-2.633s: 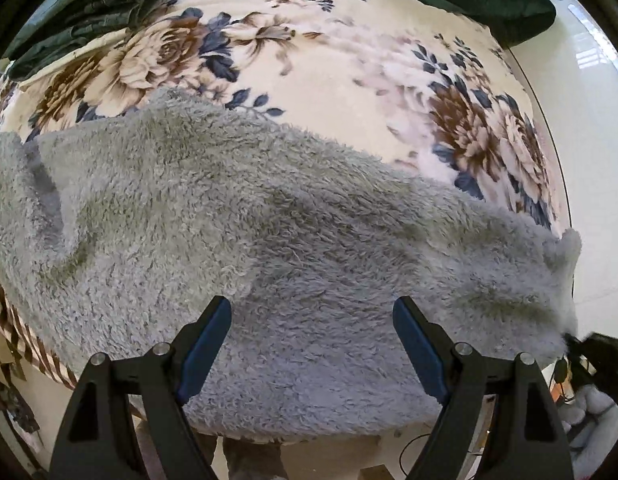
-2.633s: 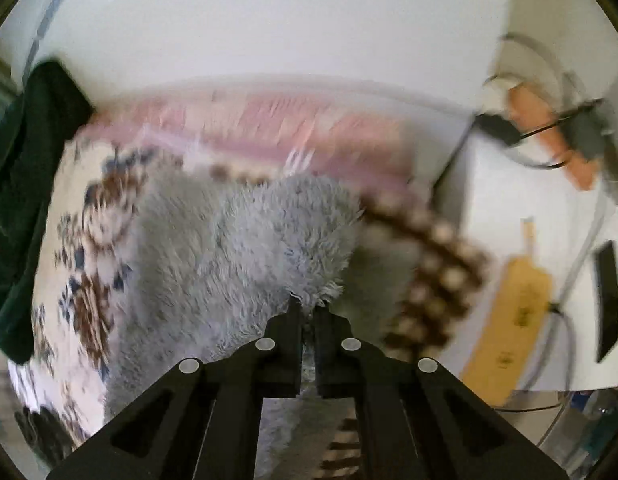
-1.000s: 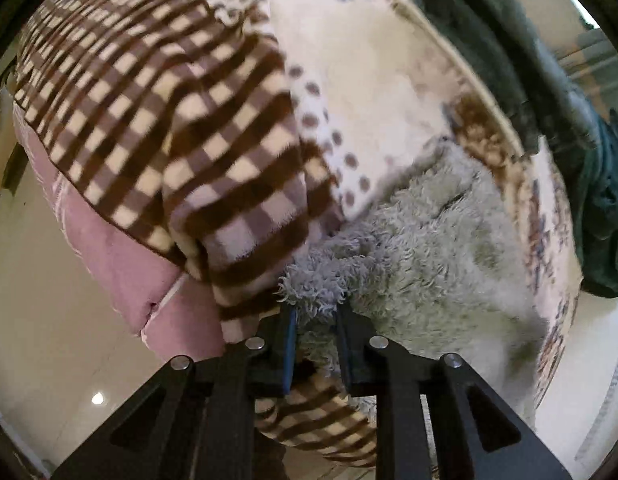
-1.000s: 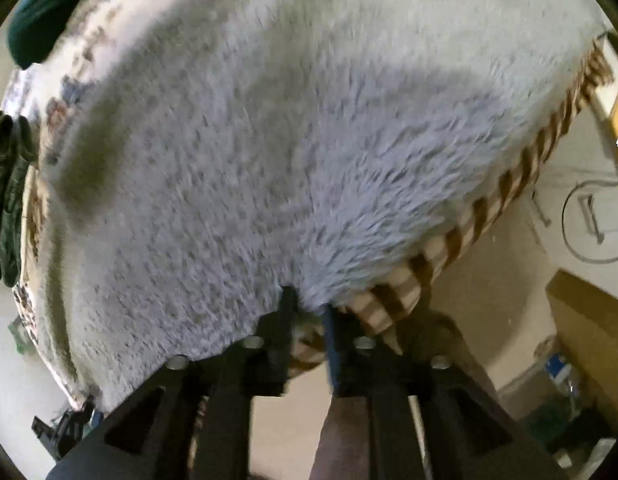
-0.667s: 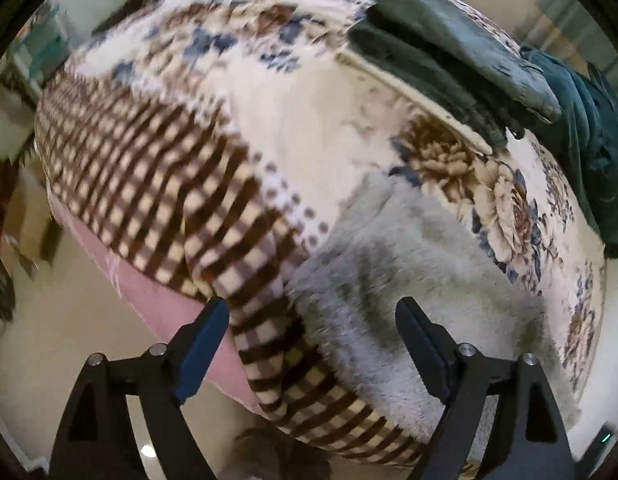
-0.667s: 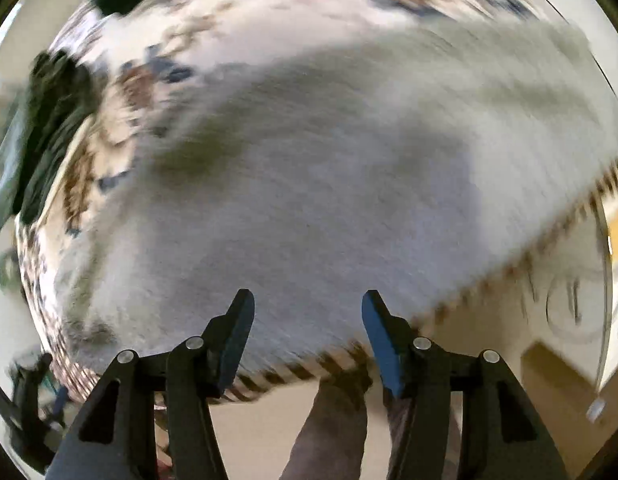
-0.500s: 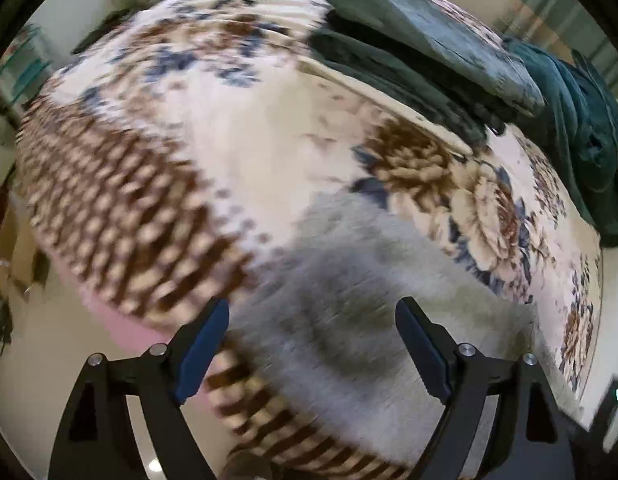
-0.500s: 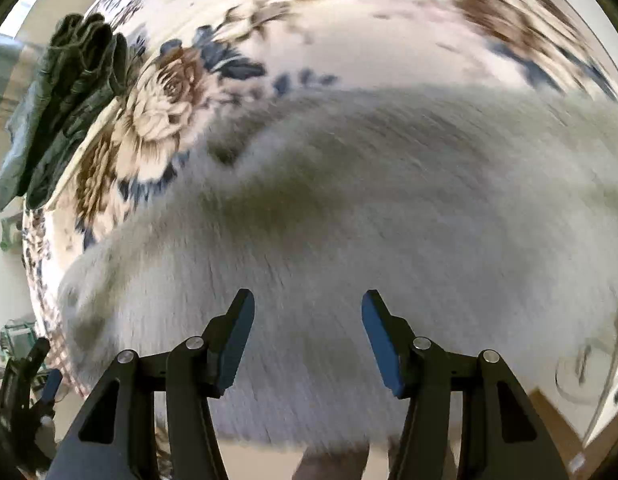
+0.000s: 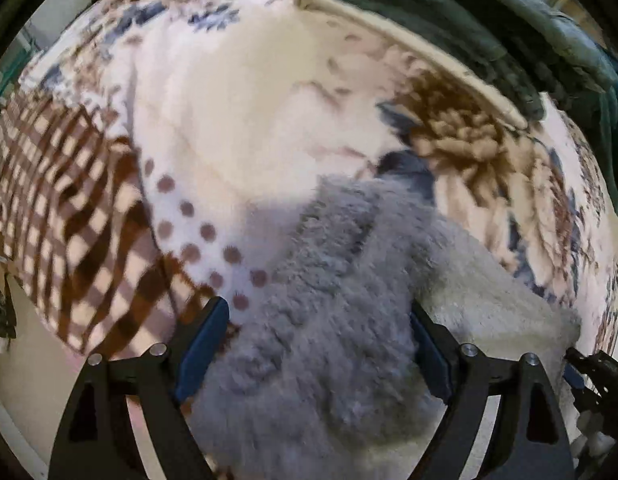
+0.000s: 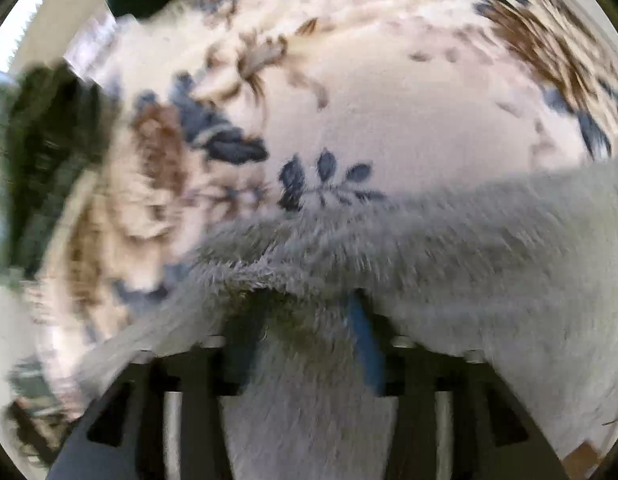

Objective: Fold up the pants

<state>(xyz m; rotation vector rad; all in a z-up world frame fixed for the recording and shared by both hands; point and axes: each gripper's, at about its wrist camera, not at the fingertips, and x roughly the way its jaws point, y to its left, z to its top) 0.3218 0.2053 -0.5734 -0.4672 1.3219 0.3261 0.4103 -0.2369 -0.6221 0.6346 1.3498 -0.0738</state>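
The grey fleece pants [image 9: 329,380] lie on the floral blanket [image 9: 269,100], near the bed's front edge. My left gripper [image 9: 317,320] hovers over them, open wide, its blue pads apart and clear of the pile. In the blurred right wrist view the pants [image 10: 469,248] fill the lower half. A raised fold of them hides the tips of my right gripper [image 10: 301,316]. Its jaws are opening, with fleece lying between the pads and not pinched.
A brown checked blanket [image 9: 69,200] hangs over the bed's left edge, with pale floor below it. Dark green clothes [image 9: 449,8] are piled at the back of the bed, and show again as a dark green heap [image 10: 41,140] on the left in the right wrist view.
Both grippers were shut on the pants' edge at the bedside. Both have let go and opened, and both have moved in over the pants toward the floral blanket.
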